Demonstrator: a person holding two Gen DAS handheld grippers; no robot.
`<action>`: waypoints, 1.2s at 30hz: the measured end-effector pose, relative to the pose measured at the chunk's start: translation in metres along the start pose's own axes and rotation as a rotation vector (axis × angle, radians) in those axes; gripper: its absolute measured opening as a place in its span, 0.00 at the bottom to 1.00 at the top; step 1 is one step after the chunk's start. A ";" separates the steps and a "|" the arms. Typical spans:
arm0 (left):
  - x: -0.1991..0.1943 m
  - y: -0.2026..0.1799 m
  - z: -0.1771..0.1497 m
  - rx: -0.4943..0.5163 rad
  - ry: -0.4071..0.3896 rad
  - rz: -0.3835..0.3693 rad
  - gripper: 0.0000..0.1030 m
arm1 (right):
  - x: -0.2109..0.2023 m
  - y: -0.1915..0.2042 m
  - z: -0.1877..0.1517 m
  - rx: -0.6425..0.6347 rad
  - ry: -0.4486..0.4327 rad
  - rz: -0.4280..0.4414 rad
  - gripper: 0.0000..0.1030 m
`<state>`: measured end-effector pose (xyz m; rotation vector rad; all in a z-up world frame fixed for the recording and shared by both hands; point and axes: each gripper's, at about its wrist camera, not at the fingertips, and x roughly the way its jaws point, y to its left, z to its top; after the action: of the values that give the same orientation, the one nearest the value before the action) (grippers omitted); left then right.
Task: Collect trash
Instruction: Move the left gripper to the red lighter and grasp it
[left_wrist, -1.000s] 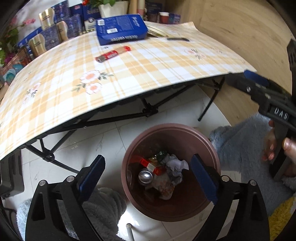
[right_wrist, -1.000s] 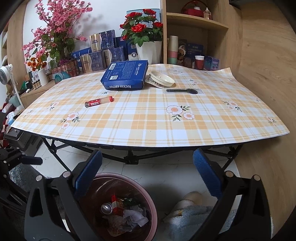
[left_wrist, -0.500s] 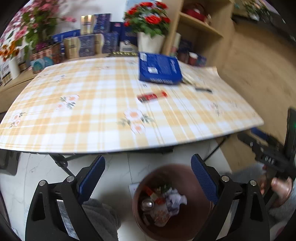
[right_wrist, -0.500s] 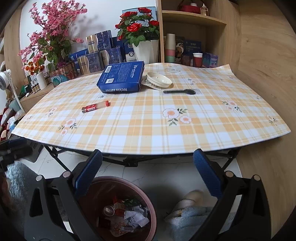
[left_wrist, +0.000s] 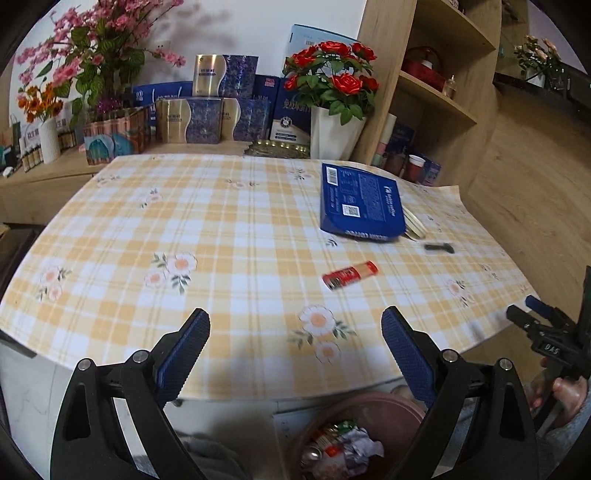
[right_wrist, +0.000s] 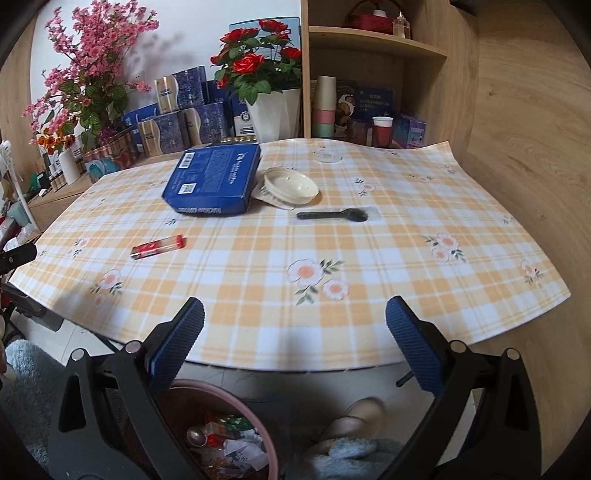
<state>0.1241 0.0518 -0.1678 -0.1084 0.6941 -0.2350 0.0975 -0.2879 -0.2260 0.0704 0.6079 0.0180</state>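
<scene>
On the checked tablecloth (left_wrist: 221, 236) (right_wrist: 406, 229) lie a blue box (left_wrist: 360, 203) (right_wrist: 214, 179), a red lighter (left_wrist: 349, 275) (right_wrist: 159, 246), a black plastic spoon (left_wrist: 439, 247) (right_wrist: 332, 215) and a cream lid (right_wrist: 290, 184). A brown bin (left_wrist: 402, 410) (right_wrist: 236, 398) with trash in it stands on the floor below the table's near edge. My left gripper (left_wrist: 295, 354) is open and empty, above the near edge. My right gripper (right_wrist: 295, 347) is open and empty, over the near edge; it also shows in the left wrist view (left_wrist: 535, 317).
Boxes (left_wrist: 207, 110), a white pot of red roses (left_wrist: 332, 125) (right_wrist: 273, 114) and pink flowers (right_wrist: 85, 74) stand behind the table. A wooden shelf (right_wrist: 373, 62) with cups is at the back right. A slipper (right_wrist: 362, 413) lies on the floor.
My left gripper has lifted from above the bin and now faces the table top. My right gripper has risen and moved slightly closer to the table. Both stay open.
</scene>
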 end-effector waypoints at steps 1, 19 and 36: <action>0.002 0.001 0.001 -0.001 0.001 0.000 0.89 | 0.002 -0.002 0.002 0.002 0.001 -0.003 0.94; 0.052 -0.008 0.012 0.043 0.061 -0.018 0.89 | 0.040 -0.010 0.019 0.003 0.038 0.007 0.94; 0.101 -0.034 0.022 0.136 0.168 -0.050 0.91 | 0.061 -0.011 0.021 0.021 0.075 0.077 0.94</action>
<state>0.2075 -0.0057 -0.2071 0.0238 0.8413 -0.3416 0.1590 -0.2975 -0.2445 0.1141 0.6803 0.0890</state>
